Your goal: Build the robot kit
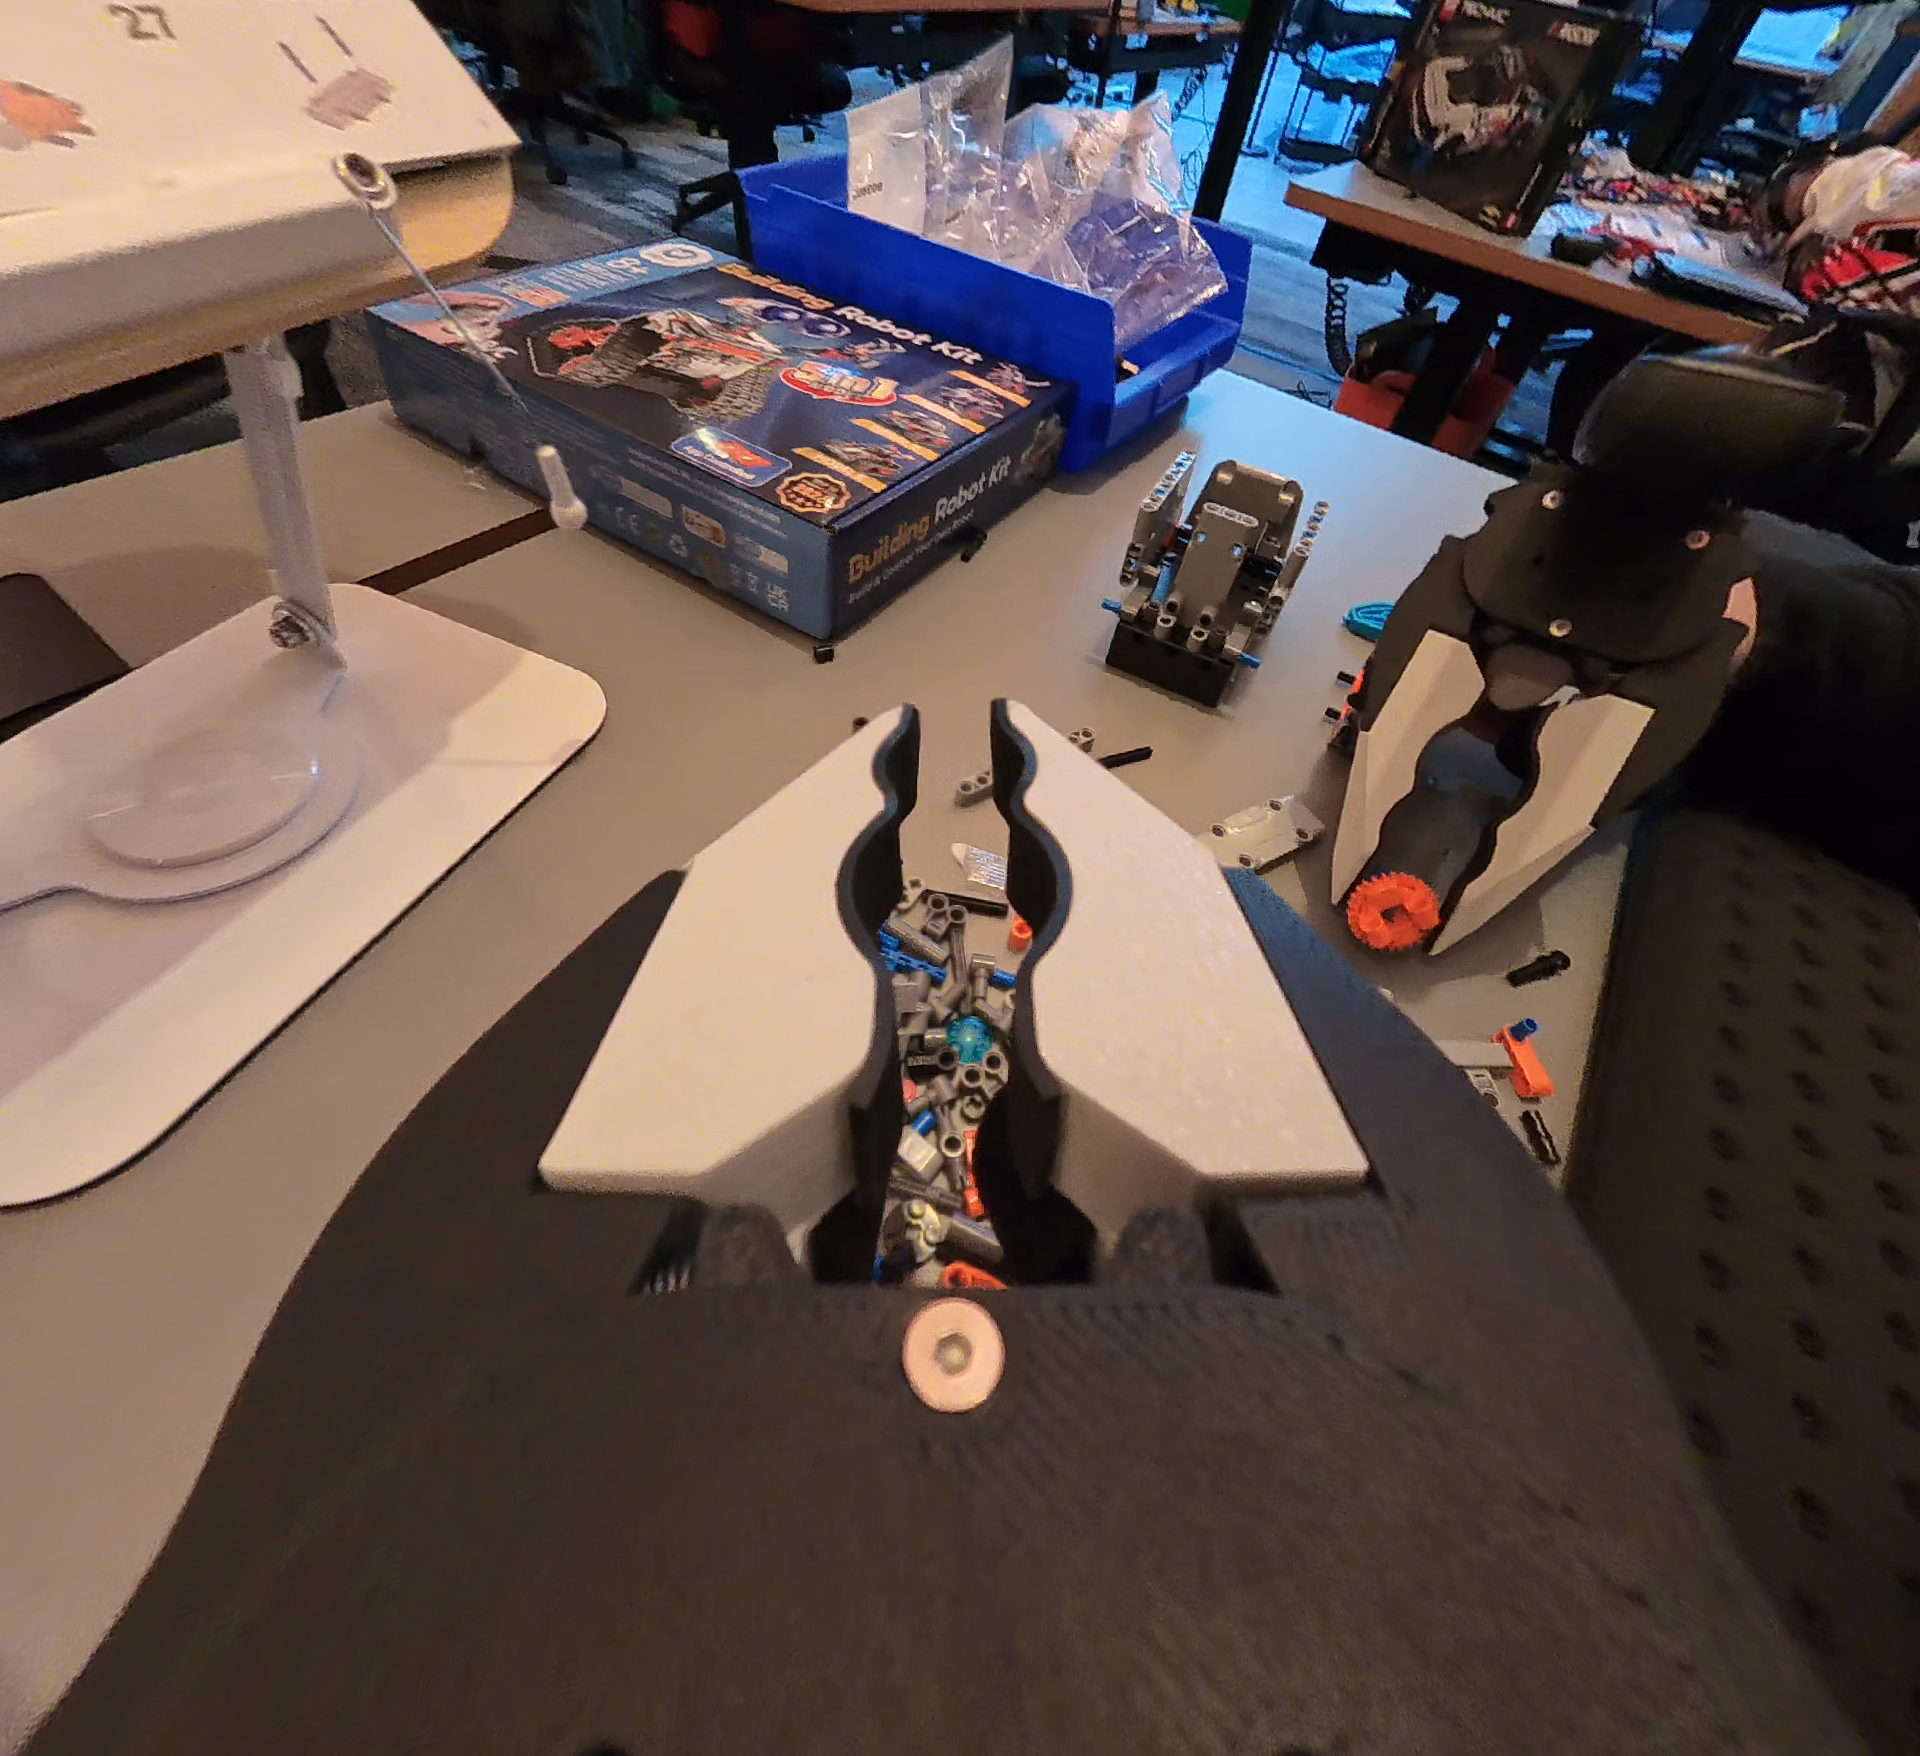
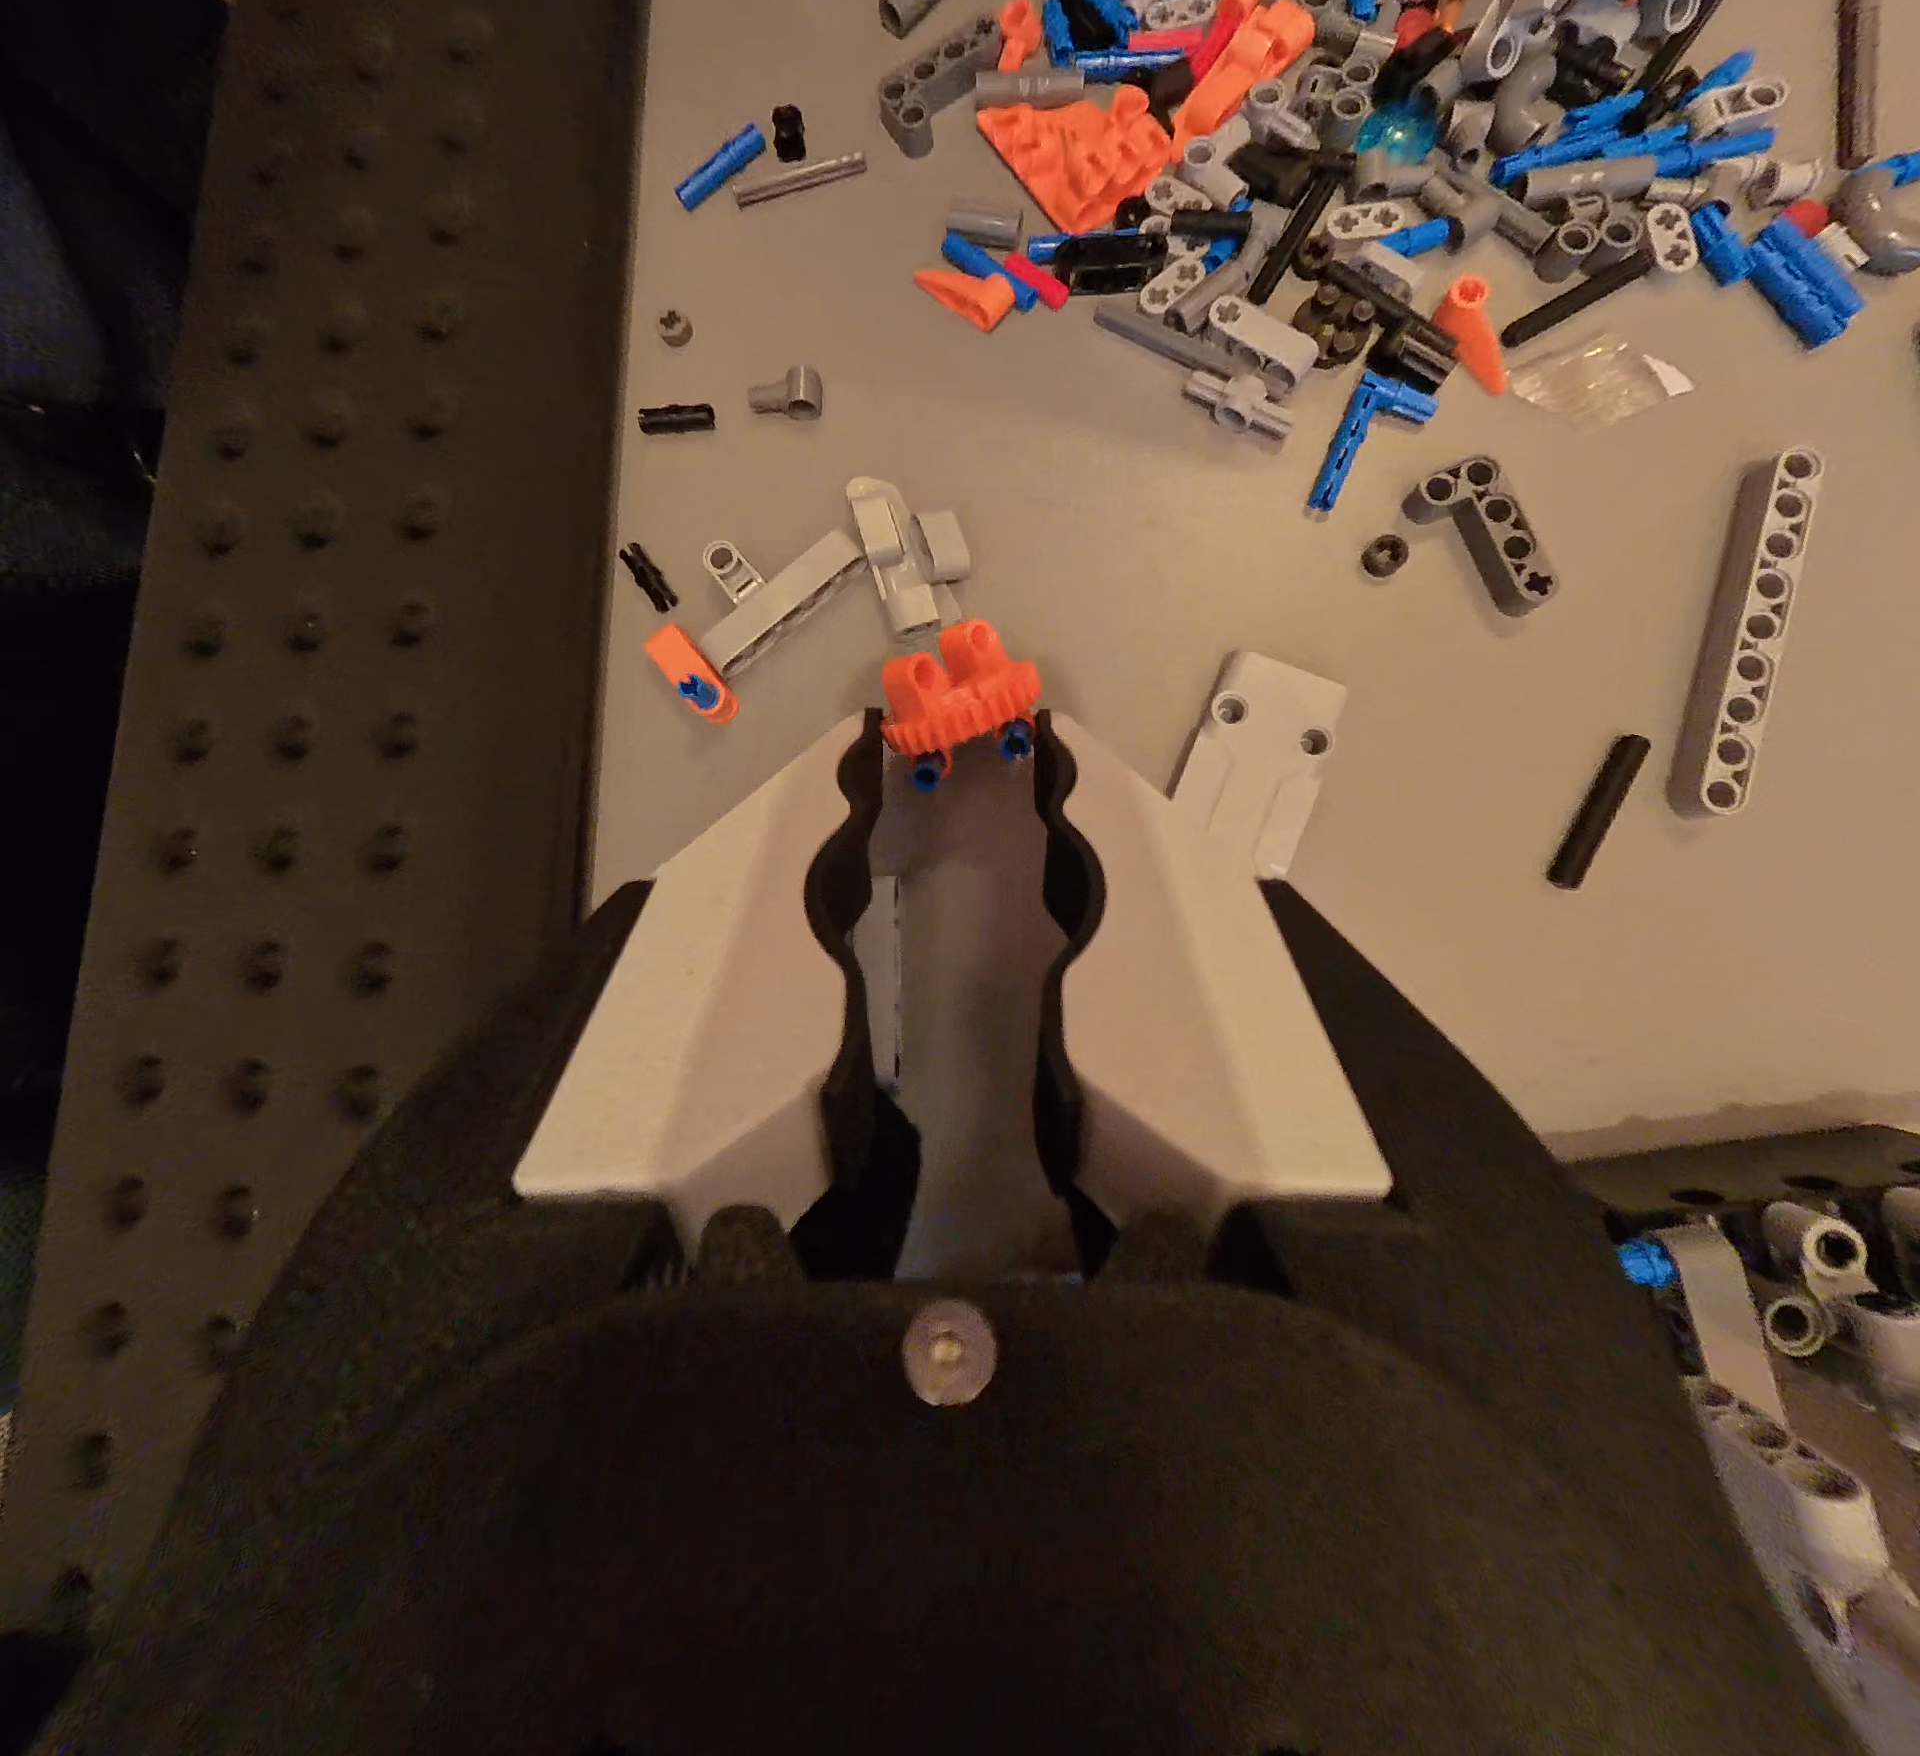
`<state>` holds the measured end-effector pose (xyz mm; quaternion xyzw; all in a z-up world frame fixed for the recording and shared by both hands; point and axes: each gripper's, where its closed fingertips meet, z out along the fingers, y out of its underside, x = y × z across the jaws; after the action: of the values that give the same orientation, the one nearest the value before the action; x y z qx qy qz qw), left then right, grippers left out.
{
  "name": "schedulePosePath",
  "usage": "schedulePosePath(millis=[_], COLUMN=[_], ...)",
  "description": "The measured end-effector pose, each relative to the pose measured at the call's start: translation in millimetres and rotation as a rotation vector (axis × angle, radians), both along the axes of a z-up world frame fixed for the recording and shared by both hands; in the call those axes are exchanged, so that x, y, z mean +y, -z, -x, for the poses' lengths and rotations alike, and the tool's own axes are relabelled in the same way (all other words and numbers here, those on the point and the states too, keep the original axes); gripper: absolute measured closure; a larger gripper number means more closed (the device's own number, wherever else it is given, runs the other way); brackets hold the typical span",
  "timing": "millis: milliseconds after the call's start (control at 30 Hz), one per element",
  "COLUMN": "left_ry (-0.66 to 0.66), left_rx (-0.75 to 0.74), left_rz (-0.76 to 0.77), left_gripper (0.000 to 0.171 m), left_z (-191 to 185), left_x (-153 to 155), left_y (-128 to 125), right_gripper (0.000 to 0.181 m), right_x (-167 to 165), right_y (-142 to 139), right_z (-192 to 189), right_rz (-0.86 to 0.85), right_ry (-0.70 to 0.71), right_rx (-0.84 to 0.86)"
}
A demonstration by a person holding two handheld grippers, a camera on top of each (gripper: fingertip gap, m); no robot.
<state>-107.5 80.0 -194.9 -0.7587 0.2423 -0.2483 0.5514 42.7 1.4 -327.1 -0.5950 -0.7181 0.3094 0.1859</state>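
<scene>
Orange gear (image 2: 958,690) sits pinched at the very tips of the right gripper (image 2: 956,732), just above the table (image 2: 1143,979). Left gripper (image 1: 954,730) hovers over the parts pile (image 1: 951,1031), slightly parted, empty.

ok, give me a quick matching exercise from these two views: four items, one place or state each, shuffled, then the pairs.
Items:
1. orange gear
2. left gripper
3. kit box
4. long grey beam

Places/states:
A. lying flat on the table, right of the right gripper
B. pinched between fingertips
C. nothing between its tips, over the loose parts pile
D. beside the blue bin

Pairs: 1-B, 2-C, 3-D, 4-A
</scene>
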Motion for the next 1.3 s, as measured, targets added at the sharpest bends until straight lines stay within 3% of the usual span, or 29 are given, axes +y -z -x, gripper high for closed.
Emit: schedulePosePath(millis=[533,733,867,1133,1233,1300], left_ry=[-0.021,-0.025,-0.025,-0.022,-0.018,-0.017], left_rx=[-0.008,-0.007,-0.010,-0.013,-0.012,-0.012], left_rz=[0.009,0.004,0.004,0.002,0.005,0.006], left_gripper=[0.160,0.160,0.160,0.160,0.160,0.160], left_z=[7,7,7,7,6,5], left_x=[0,0,0,0,-1,-1], left_y=[0,-1,-2,-3,-2,-2], right_gripper=[0.151,0.141,0.156,0.158,0.171,0.167], right_x=[7,3,1,13,16,15], right_y=[-7,-11,2,-6,-7,-3], right_z=[4,23,27,13,4,0], right_rz=[-0.040,-0.087,-0.106,-0.099,-0.098,-0.087], right_ry=[0.031,0.037,0.031,0.065,0.065,0.060], right_rx=[0.042,0.080,0.028,0.036,0.028,0.004])
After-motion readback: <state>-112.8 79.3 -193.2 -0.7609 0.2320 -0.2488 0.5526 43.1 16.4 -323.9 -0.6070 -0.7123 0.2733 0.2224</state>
